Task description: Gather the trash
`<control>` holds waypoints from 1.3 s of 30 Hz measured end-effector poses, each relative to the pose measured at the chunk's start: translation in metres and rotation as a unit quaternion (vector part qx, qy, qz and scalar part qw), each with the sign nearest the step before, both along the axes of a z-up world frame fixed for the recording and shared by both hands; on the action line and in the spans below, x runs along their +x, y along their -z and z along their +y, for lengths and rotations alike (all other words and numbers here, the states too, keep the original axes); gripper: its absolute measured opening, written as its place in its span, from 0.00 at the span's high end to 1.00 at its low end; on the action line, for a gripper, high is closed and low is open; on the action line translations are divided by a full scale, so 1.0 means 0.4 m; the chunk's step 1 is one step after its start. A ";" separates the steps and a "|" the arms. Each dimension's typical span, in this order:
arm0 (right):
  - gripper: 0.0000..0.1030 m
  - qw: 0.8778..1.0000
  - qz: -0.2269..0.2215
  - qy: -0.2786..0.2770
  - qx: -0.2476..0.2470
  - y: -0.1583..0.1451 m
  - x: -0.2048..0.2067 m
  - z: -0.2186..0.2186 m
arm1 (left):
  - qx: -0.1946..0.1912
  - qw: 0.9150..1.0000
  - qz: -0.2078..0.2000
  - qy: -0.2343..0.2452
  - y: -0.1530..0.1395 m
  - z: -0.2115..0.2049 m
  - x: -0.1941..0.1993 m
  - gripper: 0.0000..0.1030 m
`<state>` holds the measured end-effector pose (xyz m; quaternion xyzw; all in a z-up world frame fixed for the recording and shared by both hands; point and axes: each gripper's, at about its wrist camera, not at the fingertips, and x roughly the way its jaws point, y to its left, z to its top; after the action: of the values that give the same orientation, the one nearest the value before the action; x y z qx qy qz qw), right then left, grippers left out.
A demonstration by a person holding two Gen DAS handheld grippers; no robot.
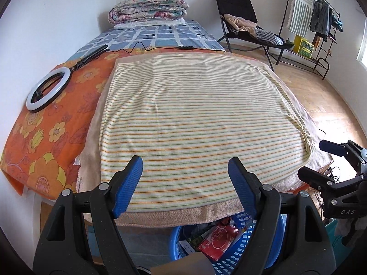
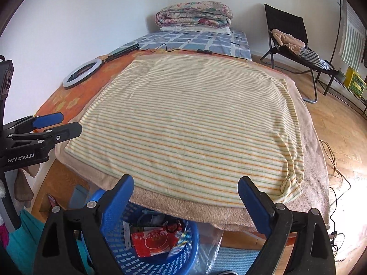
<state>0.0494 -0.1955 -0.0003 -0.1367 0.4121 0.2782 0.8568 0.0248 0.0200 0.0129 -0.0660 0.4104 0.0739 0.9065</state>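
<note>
Both tongs hang wide open with nothing between their blue pads. The left tongs [image 1: 184,183] hover over the near edge of the bed, and the right tongs [image 2: 185,200] sit just beside them to the right, over the same edge. Each shows at the rim of the other's camera view, jaws spread there too.

Right below them, on the floor and tucked partly under the bed's near edge, stands a blue basket [image 2: 183,254] with slotted walls. The trash is inside it: a red packet [image 2: 152,243] with white lettering lies on top, with smaller wrappers and scraps packed around it that are hard to make out.

The bed carries a striped towel [image 1: 195,119] spread flat over a tan blanket [image 1: 181,216], which overhangs the near edge above the basket. To the left of the towel an orange flowered sheet [image 1: 45,142] shows, and a ring light [image 1: 48,88] lies on it, its cable running across the bed. At the far end a folded quilt [image 1: 149,6] is stacked against the wall. Off to the right, on the wooden floor, stand a black chair [image 1: 243,20] with clothes heaped on it and a clothes rack [image 1: 321,23].
</note>
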 end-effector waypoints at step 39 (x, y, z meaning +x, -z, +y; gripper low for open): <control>0.00 0.995 -0.023 0.047 0.081 -0.008 0.207 0.025 | 0.000 0.999 -0.050 0.000 -0.039 0.022 0.129 0.00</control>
<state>0.1320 -0.1854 0.0030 -0.0535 0.3744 0.2672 0.8863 0.0763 0.0287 0.0285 -0.0698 0.3642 0.0709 0.9260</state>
